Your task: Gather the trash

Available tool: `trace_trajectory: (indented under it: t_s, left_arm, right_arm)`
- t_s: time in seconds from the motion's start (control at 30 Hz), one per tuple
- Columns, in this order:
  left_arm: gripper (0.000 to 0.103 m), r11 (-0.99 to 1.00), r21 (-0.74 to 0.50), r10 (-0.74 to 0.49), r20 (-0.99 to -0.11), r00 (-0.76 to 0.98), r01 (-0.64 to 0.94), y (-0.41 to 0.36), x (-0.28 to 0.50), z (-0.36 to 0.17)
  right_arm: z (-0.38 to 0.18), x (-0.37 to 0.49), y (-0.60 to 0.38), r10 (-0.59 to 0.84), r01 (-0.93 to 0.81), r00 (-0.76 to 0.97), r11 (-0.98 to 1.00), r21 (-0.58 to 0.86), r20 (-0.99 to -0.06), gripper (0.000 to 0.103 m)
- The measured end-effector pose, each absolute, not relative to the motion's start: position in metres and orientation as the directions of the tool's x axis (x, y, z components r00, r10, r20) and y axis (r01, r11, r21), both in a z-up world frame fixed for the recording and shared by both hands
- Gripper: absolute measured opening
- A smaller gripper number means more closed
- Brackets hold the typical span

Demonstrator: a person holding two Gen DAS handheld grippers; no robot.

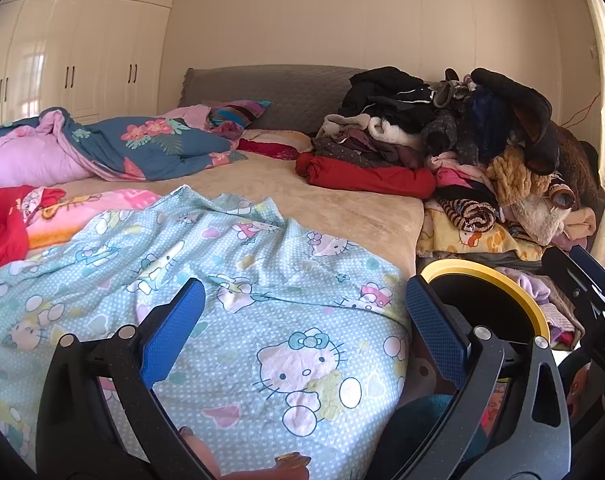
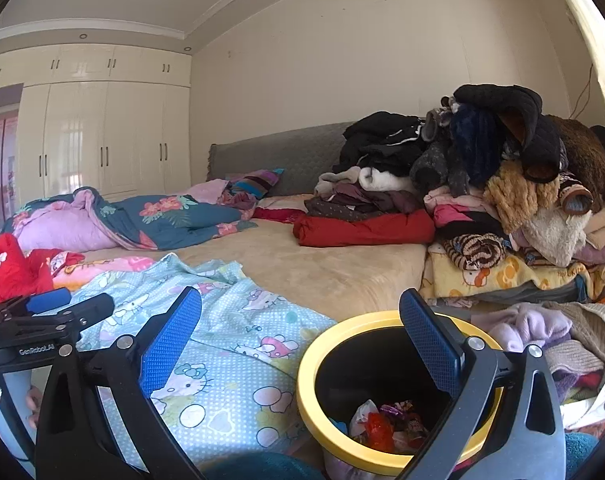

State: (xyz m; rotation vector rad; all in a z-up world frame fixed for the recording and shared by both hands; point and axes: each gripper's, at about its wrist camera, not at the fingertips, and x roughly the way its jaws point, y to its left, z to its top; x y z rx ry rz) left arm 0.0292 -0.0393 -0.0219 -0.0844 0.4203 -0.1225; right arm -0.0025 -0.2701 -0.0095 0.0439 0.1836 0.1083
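Note:
A trash bin (image 2: 314,396) with a yellow rim and black liner stands beside the bed at the lower right of the right wrist view. Crumpled wrappers (image 2: 386,424), red and purple among them, lie at its bottom. My right gripper (image 2: 300,336) is open and empty, its right finger over the bin's rim. The bin's rim also shows in the left wrist view (image 1: 514,292). My left gripper (image 1: 304,332) is open and empty above the Hello Kitty sheet (image 1: 262,300). The left gripper's body shows at the left edge of the right wrist view (image 2: 42,320).
A bed (image 2: 302,264) with a beige cover holds a floral quilt (image 2: 162,216), a red cloth (image 2: 14,268) and a tall heap of clothes (image 2: 482,184) at the right. White wardrobes (image 2: 102,136) stand at the far left. More clothes (image 2: 562,340) lie right of the bin.

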Motion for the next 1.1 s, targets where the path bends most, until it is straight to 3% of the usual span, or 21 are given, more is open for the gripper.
trace_trajectory:
  t_s: [1.1]
  left_arm:
    - [0.092, 0.989, -0.103, -0.138, -0.403, 0.905, 0.105, -0.0428, 0.0265, -0.0225]
  right_arm:
    - [-0.0105, -0.0025, -0.2707, 0.106, -0.098, 0.978, 0.994, 0.055, -0.178, 0.097]
